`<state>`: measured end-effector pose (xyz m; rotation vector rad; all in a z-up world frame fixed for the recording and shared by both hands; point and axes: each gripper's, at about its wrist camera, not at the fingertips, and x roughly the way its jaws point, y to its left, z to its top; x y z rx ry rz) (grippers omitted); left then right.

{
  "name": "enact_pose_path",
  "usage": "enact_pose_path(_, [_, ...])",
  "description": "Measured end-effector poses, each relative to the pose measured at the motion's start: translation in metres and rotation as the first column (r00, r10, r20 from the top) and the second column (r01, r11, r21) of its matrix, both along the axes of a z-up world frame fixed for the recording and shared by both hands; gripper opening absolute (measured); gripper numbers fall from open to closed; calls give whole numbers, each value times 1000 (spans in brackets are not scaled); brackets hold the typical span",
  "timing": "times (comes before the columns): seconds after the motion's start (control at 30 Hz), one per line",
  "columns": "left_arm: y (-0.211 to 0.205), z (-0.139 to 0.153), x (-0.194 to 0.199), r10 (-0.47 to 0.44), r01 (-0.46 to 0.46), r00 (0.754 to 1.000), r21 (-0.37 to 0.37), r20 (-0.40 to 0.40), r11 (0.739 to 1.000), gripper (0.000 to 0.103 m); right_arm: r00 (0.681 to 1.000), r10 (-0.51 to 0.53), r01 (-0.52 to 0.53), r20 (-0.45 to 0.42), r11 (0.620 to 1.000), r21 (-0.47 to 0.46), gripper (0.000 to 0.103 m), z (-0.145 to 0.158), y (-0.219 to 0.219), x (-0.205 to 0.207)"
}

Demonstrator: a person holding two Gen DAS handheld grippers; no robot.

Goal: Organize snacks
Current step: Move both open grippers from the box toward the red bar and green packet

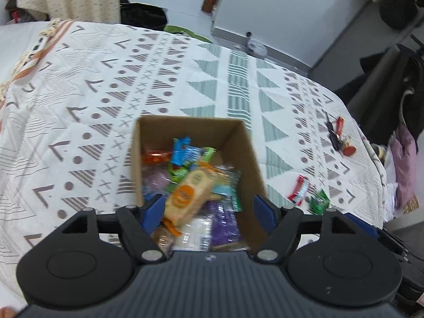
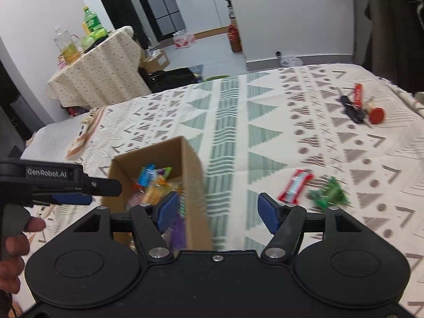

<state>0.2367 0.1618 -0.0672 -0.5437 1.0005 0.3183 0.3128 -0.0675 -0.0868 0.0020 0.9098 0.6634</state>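
An open cardboard box (image 1: 246,143) stands on the patterned tablecloth, filled with several wrapped snacks. A cream-and-orange packet (image 1: 188,193), blurred, tops the pile. My left gripper (image 1: 209,208) hovers open over the box's near end, its blue pads apart from the packet. My right gripper (image 2: 218,209) is open and holds nothing, just right of the box (image 2: 190,164). On the cloth to the right lie a red-and-white snack (image 2: 295,185) (image 1: 299,189) and a green snack (image 2: 330,192) (image 1: 320,201).
Near the table's far right edge lie a red stick packet (image 2: 358,95), a black item (image 2: 351,111) and a red round thing (image 2: 376,115). A hand (image 2: 16,238) holds the left tool. A second covered table with bottles (image 2: 90,23) stands behind.
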Motion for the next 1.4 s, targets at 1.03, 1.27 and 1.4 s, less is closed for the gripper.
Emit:
enact_pose_path(1.03, [-129,-15,82,-260,262,965,104,-32,959,91,991,-122,126,-57,990,60,103,-63,-128,50])
enact_pose_path(1.27, [-142,-35,111,-290,293,956,113,-38,950,88,990,-116,124,-87,988,92,92,-81,-130,74])
enact_pose_path(1.4, [-147,-51,127,-301,304,953,108,-46,947,77,989,-97,108,-112,989,99,81,-96,-125,88])
